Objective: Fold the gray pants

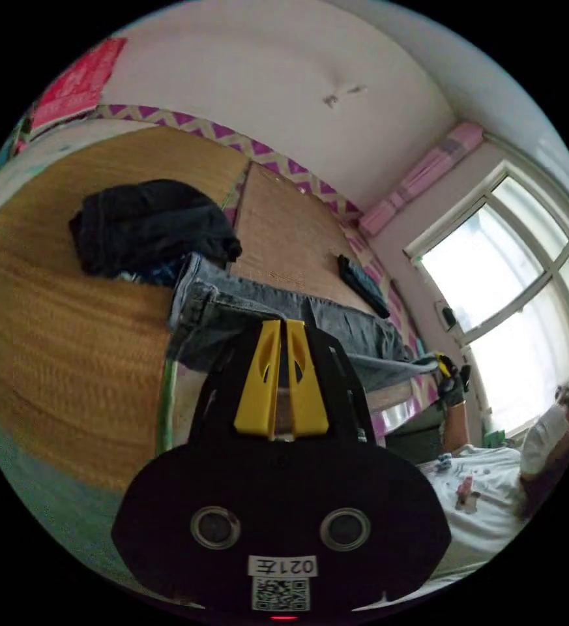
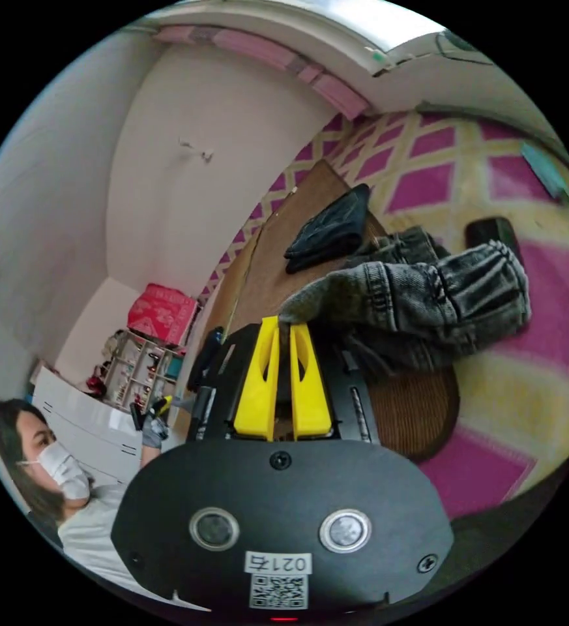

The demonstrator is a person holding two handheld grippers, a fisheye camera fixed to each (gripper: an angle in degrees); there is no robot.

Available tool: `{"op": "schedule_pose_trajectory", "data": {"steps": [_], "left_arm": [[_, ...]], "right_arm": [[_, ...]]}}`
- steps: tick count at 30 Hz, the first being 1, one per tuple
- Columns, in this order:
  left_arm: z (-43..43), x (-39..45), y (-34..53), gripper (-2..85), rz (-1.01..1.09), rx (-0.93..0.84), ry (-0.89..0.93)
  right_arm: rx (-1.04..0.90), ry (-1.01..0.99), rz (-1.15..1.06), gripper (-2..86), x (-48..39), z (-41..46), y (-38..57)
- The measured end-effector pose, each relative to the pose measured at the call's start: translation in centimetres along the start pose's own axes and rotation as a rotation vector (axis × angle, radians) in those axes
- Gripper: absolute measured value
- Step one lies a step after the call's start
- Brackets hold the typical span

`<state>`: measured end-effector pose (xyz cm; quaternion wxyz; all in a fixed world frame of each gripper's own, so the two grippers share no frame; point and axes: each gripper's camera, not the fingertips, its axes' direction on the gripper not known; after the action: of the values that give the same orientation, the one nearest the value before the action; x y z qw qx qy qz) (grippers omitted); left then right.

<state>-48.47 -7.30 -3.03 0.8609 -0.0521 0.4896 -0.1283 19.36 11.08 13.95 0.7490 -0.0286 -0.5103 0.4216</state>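
Left gripper (image 1: 283, 321) jaws clamping gray pants (image 1: 336, 326), right gripper (image 2: 285, 323) jaws seemingly likewise

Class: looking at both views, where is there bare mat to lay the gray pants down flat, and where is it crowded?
Bare woven mat spreads below the dark clothes pile, beside the gray pants. Another bare strip lies between the pants and the small dark folded item. It is crowded where pile and pants touch.

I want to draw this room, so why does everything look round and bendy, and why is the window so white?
Left gripper view: the fisheye lens bows the woven straw mat, and the bright window is washed out by daylight. Right gripper view: the pink and yellow patterned cover smears at the rim, while the gray denim pants near the yellow-jawed tool look sharp.
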Motion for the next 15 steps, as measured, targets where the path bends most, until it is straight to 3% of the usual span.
{"op": "schedule_pose_trajectory", "data": {"steps": [5, 8, 15], "left_arm": [[10.9, -0.6, -10.1, -0.9, -0.010, -0.169, -0.151], [17.0, -2.0, -12.5, -0.7, -0.006, -0.234, -0.242], [16.8, -3.9, -11.5, -0.7, -0.019, -0.131, -0.212]], "right_arm": [[-0.163, 0.047, 0.084, 3.7, 2.2, 12.7, -11.8], [-0.164, 0.138, 0.138, 5.5, 4.2, 16.9, -14.3], [-0.117, 0.238, 0.018, 5.8, 2.5, 14.2, -14.2]]}}
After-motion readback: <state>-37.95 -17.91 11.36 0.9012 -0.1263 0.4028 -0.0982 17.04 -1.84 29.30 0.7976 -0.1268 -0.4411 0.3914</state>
